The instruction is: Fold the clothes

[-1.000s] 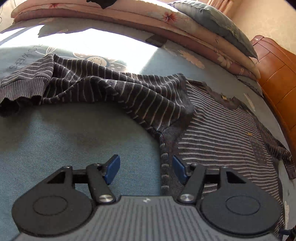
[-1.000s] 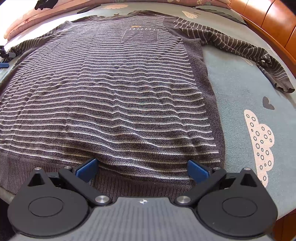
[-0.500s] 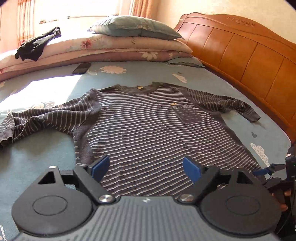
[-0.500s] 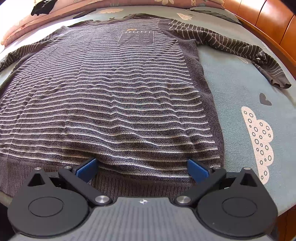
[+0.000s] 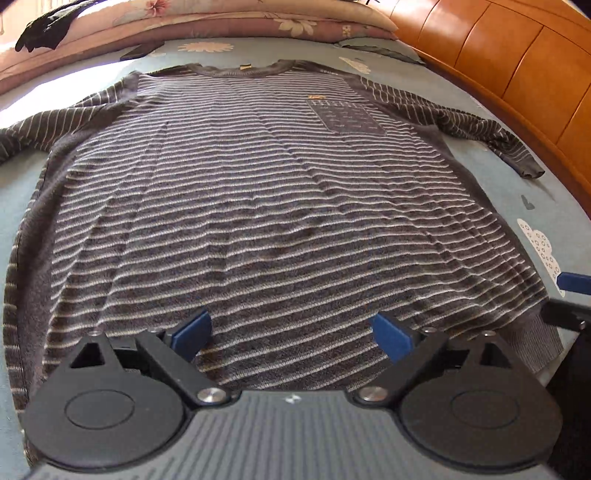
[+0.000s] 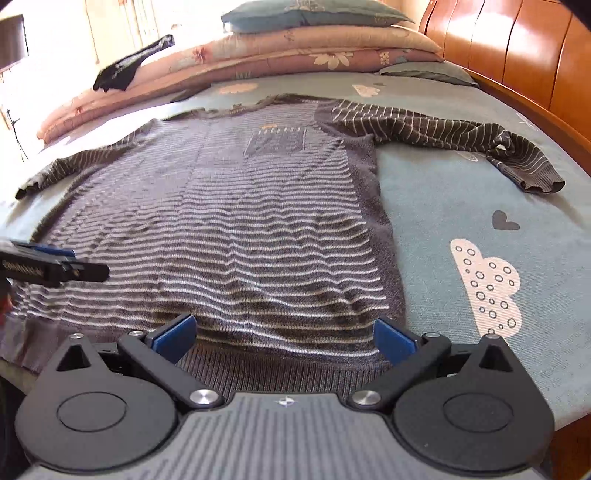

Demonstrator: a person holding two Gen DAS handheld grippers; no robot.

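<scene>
The left tool [image 5: 291, 330] hangs over the near hem of the dark grey, white-striped long-sleeved knit sweater [image 5: 258, 206], its blue pads spread wide with nothing between them. The right tool [image 6: 284, 334] is likewise spread wide and empty, above the ribbed hem at the sweater's right near corner. Each tool shows at the edge of the other's view. The sweater lies flat, front up, on the blue-grey printed bed sheet [image 6: 461, 206], hem at the bed's near edge, neckline toward the far edge, a small patch pocket [image 5: 343, 116] on the chest. Both sleeves are spread sideways; the right cuff [image 6: 535, 177] lies crumpled near the right edge, by the orange-brown wooden headboard [image 6: 517, 48]. Along the far edge lie folded pink floral quilts [image 6: 295, 51] with a grey-blue pillow [image 6: 314, 13] on top and a black garment [image 6: 129, 70] draped over them.
</scene>
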